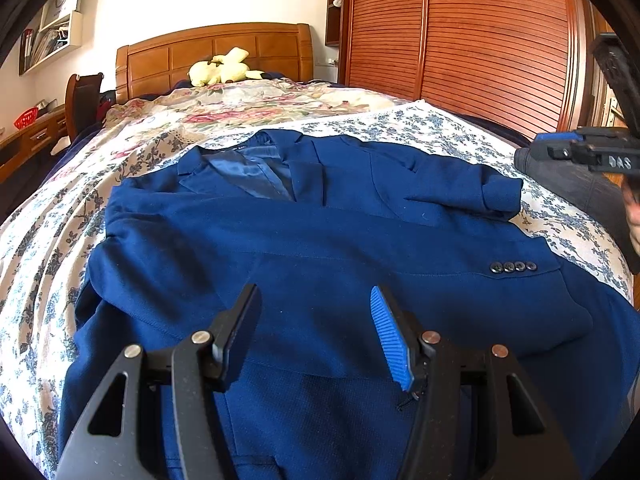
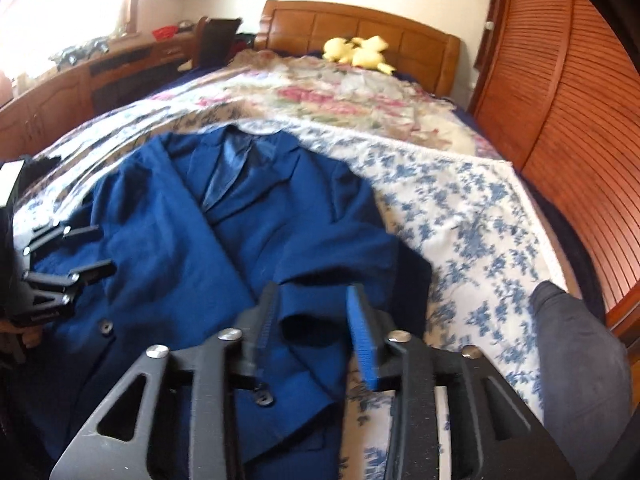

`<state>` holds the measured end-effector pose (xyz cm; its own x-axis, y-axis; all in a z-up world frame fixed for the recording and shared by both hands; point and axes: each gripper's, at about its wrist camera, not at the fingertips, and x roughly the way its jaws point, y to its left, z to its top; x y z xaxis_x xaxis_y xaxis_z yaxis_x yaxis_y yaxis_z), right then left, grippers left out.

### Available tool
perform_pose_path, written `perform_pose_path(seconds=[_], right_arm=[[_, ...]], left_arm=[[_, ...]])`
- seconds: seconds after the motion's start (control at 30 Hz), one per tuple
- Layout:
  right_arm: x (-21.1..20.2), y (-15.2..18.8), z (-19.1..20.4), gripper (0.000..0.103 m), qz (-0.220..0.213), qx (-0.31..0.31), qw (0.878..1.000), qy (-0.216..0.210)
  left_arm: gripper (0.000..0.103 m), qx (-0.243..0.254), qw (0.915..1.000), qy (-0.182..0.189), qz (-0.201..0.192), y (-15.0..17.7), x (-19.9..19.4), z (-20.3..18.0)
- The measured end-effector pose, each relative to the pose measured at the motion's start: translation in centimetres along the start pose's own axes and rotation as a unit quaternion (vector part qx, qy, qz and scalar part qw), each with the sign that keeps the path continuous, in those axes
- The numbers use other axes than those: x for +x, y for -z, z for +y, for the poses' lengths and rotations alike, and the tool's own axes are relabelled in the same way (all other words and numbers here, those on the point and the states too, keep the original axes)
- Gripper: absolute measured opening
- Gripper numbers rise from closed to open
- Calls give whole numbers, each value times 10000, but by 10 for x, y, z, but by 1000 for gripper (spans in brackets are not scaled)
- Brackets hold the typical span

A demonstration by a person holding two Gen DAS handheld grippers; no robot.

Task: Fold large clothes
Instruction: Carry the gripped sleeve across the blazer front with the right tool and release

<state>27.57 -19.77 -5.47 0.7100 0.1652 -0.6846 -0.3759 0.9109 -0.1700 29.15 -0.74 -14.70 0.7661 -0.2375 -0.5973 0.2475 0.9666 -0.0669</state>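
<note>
A dark blue suit jacket (image 1: 320, 248) lies face up on the bed, collar toward the headboard, one sleeve laid across its front with cuff buttons (image 1: 513, 267) at the right. It also shows in the right wrist view (image 2: 192, 264). My left gripper (image 1: 314, 300) is open and empty, just above the jacket's lower half. My right gripper (image 2: 314, 304) is open and empty, above the folded-in sleeve cuff (image 2: 316, 320) at the jacket's right edge. The left gripper shows at the left in the right wrist view (image 2: 84, 252). The right gripper's body shows at the far right in the left wrist view (image 1: 588, 152).
The bed has a blue-flowered white cover (image 2: 460, 220) and a pink floral quilt (image 1: 248, 100) further up. A yellow plush toy (image 1: 224, 68) lies by the wooden headboard. A slatted wooden wardrobe (image 1: 480, 40) stands right of the bed. A desk and chair (image 2: 216, 40) stand left.
</note>
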Motion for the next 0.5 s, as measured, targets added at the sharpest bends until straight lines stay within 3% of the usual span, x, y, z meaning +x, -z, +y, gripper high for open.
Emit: perform_pose_path(seconds=[0.23, 0.5], right_arm=[[19, -7, -40, 46, 28, 275, 9985, 474], [77, 3, -85, 49, 570, 772, 9933, 648]], left_arm=[[56, 1, 10000, 1, 2, 0, 0, 0], [56, -1, 10000, 7, 3, 0, 0, 0]])
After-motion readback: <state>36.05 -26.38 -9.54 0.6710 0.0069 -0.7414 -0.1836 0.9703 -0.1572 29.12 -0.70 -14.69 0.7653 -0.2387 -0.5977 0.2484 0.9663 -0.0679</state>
